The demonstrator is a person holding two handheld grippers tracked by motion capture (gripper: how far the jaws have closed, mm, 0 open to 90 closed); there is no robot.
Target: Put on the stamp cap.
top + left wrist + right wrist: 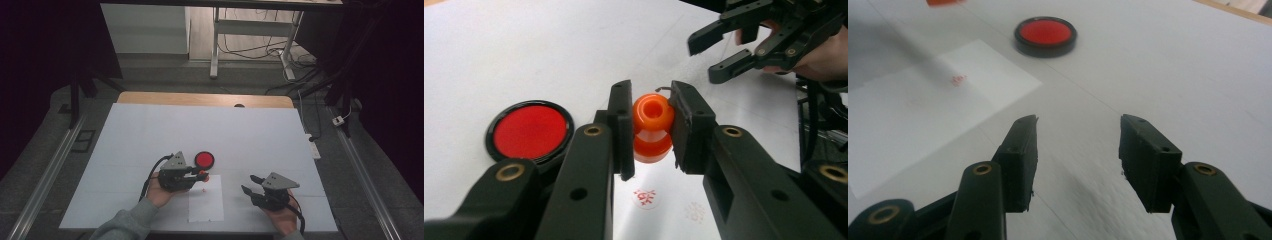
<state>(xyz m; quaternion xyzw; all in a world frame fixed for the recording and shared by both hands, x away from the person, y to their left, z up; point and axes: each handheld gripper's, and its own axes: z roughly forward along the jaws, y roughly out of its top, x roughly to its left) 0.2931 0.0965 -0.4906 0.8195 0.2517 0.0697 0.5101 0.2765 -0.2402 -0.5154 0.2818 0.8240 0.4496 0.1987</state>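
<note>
My left gripper (202, 176) is shut on an orange stamp (652, 127), holding it by its waisted handle just above the top edge of a white sheet of paper (206, 205). A small red stamp mark (644, 196) lies on the paper under it, with a fainter one beside it. A round red ink pad (204, 160) in a black case sits on the table just beyond the stamp. To the right of the paper my right gripper (248, 183) is open with nothing between its jaws, which point toward the ink pad (1045, 34).
The table is covered by a white sheet (150, 130), with a strip of wooden edge (200, 98) at the far side. Beyond it stand a desk frame's legs (215, 50) and loose cables on the floor. A power strip (314, 149) lies off the right edge.
</note>
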